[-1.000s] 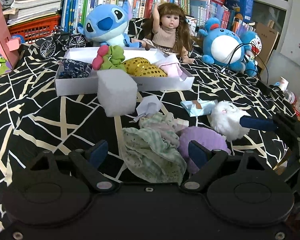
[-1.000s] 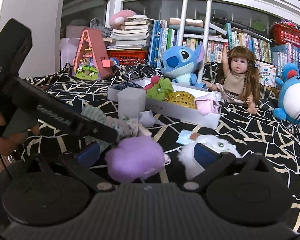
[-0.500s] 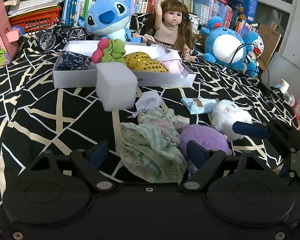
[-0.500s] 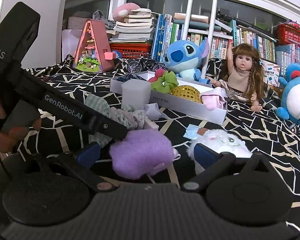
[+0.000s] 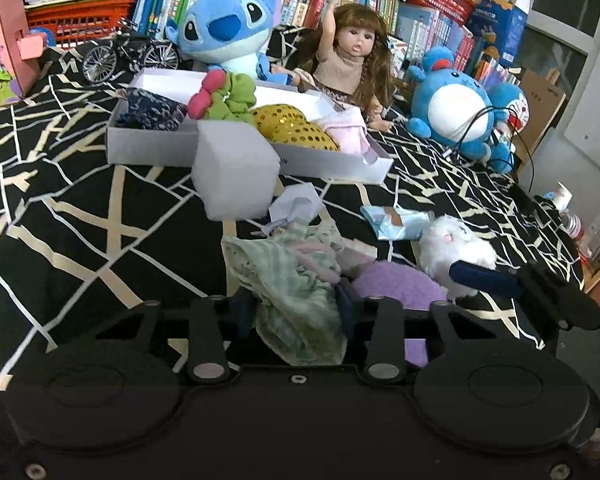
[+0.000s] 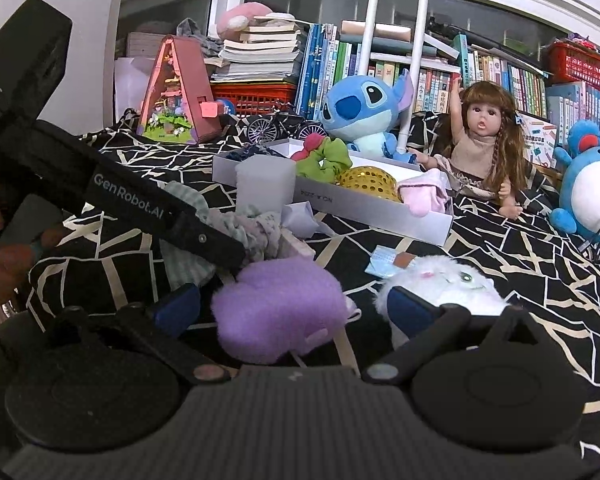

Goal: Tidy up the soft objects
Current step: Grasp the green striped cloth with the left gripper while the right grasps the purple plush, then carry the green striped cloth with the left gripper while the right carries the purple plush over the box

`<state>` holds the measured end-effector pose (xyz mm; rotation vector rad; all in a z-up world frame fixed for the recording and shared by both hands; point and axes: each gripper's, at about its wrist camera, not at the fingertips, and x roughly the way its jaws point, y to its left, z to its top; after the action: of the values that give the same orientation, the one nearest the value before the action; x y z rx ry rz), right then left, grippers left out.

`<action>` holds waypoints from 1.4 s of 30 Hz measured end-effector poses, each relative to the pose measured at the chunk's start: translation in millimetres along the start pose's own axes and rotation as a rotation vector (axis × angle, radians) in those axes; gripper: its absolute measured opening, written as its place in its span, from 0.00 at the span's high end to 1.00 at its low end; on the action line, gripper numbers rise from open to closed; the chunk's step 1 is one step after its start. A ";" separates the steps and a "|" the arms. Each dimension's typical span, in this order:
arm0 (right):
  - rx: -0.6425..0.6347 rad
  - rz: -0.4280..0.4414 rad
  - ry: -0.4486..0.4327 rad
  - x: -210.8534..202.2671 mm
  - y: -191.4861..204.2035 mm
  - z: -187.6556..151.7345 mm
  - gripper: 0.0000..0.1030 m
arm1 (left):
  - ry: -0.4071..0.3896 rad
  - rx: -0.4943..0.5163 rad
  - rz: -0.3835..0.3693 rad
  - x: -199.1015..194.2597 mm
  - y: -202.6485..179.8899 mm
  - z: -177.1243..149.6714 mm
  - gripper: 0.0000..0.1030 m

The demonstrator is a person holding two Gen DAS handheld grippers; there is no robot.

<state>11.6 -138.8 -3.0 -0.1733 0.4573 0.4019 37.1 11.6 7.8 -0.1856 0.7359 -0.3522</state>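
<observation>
Left wrist: foam block [image 5: 236, 172] fronts white box [image 5: 148, 148].

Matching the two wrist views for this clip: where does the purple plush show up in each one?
Left wrist: the purple plush lies low and right of centre, just right of the green striped cloth.
Right wrist: the same plush sits low at centre, between the open right gripper fingers.
Shared landmark: the white foam block in front of the white box.

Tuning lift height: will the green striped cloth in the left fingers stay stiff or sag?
Likely floppy: the green striped cloth is crumpled and bunches between the closing left gripper. Probably light, being thin fabric. Loose folds may trail toward the purple plush.
</observation>
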 end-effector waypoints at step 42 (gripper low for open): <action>0.165 -0.034 -0.069 1.5 -25.9 45.1 0.34 | -0.197 -0.022 0.130 -42.4 19.0 51.6 0.67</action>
<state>41.3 -150.5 38.1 -0.0070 0.4166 0.3336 48.0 47.3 66.4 -0.1897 0.5541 -0.1989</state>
